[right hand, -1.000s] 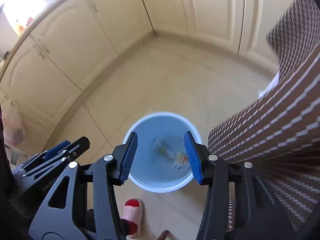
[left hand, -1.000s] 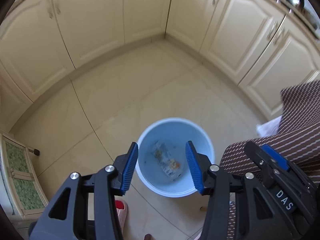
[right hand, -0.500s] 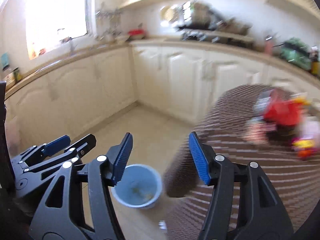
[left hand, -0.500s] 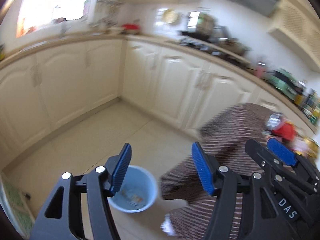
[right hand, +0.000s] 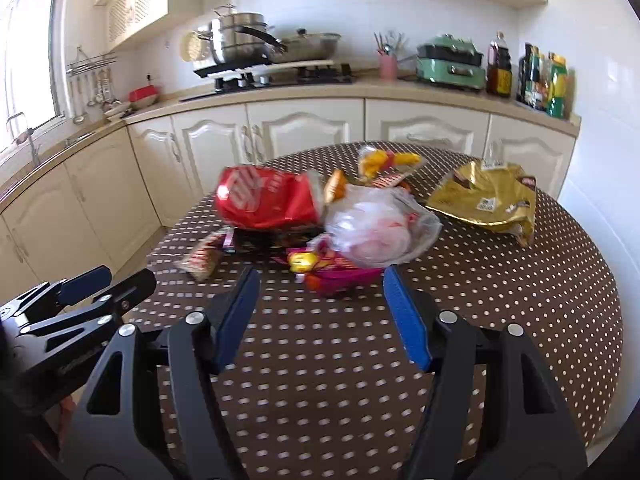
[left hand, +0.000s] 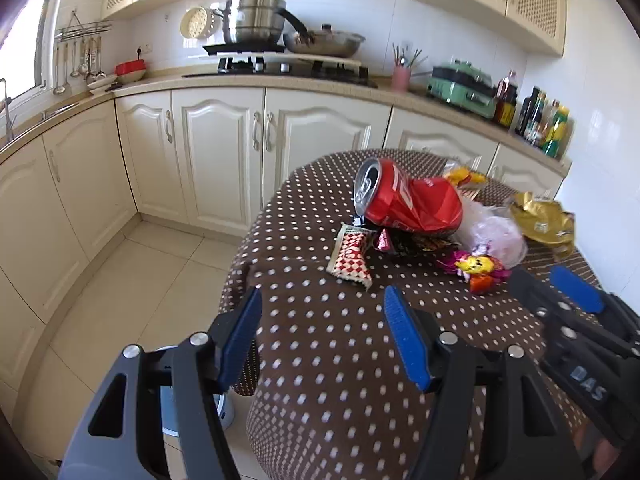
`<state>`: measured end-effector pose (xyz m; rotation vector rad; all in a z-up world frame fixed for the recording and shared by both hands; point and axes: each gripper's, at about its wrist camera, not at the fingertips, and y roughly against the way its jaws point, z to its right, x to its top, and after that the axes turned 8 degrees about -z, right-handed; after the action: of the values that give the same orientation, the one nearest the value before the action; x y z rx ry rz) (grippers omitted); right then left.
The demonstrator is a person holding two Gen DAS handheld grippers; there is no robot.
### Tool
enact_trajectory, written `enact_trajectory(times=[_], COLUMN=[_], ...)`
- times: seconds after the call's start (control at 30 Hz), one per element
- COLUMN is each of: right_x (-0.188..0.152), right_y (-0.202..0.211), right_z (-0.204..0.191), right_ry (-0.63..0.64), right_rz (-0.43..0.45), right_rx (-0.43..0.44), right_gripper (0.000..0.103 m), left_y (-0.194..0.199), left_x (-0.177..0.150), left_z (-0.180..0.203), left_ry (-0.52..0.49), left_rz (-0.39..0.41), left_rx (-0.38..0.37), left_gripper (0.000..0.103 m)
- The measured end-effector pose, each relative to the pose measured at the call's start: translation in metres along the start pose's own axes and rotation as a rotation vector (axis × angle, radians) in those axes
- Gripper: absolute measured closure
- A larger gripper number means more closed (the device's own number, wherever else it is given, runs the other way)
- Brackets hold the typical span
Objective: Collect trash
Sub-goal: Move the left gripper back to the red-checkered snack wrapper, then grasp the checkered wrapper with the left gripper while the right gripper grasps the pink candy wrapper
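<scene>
A heap of trash lies on a round table with a brown dotted cloth [left hand: 328, 360] [right hand: 480, 340]: a crushed red can [left hand: 404, 200] [right hand: 264, 200], a checked red wrapper [left hand: 352, 256] [right hand: 202, 258], a clear plastic bag [left hand: 496, 236] [right hand: 376, 228], pink and yellow candy wrappers [left hand: 476, 266] [right hand: 324, 268] and a gold bag [left hand: 540, 220] [right hand: 488, 200]. My left gripper [left hand: 324, 340] is open and empty above the table's near left edge. My right gripper [right hand: 320, 320] is open and empty just short of the candy wrappers. The blue bin [left hand: 168, 404] shows partly on the floor below my left gripper.
Cream cabinets [left hand: 224, 160] and a counter run along the back with a stove, pots [left hand: 252, 20], a green appliance [right hand: 448, 62] and bottles [right hand: 540, 80]. A sink and window are at the left. Tiled floor [left hand: 120, 300] lies left of the table.
Both grippers have swung up from above the blue bin on the floor to face the table and its heap of trash. Both stay open and empty.
</scene>
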<state>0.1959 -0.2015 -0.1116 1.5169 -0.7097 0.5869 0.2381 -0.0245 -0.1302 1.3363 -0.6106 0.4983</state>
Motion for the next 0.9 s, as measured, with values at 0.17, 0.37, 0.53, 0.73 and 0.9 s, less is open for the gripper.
enact_trajectory(times=[0.17,0.37,0.53,0.73,0.9], right_x=[0.002,0.006,0.017,0.023,0.025], right_y=[-0.019,-0.032,-0.035,-0.051,-0.062], right_z=[0.008,0.003,-0.004,-0.009,-0.008], right_ry=[-0.041,-0.032,-0.014,0.004,-0.007], right_rz=[-0.108,-0.181,-0.164,-0.203,-0.23], right_rx=[0.064,0.081,0.013,-0.014,-0.012], right_gripper=[0.034,0.033,0.031,0.031,0.036], left_y=[-0.028,-0.058,-0.058,-0.042,-0.031], left_x=[0.009,0.023,0.026,0.017,0.009], left_z=[0.0,0.01,0.014,0.005,-0.007], left_ry=[-0.008,-0.025,-0.064,-0.035,0.001], left_rz=[-0.051,-0.09,-0.09,-0.062,-0.054], left_rx=[0.009,0.046,0.077,0.015,-0.033], left_gripper=[0.04,0.041,0.072,0.073,0.074])
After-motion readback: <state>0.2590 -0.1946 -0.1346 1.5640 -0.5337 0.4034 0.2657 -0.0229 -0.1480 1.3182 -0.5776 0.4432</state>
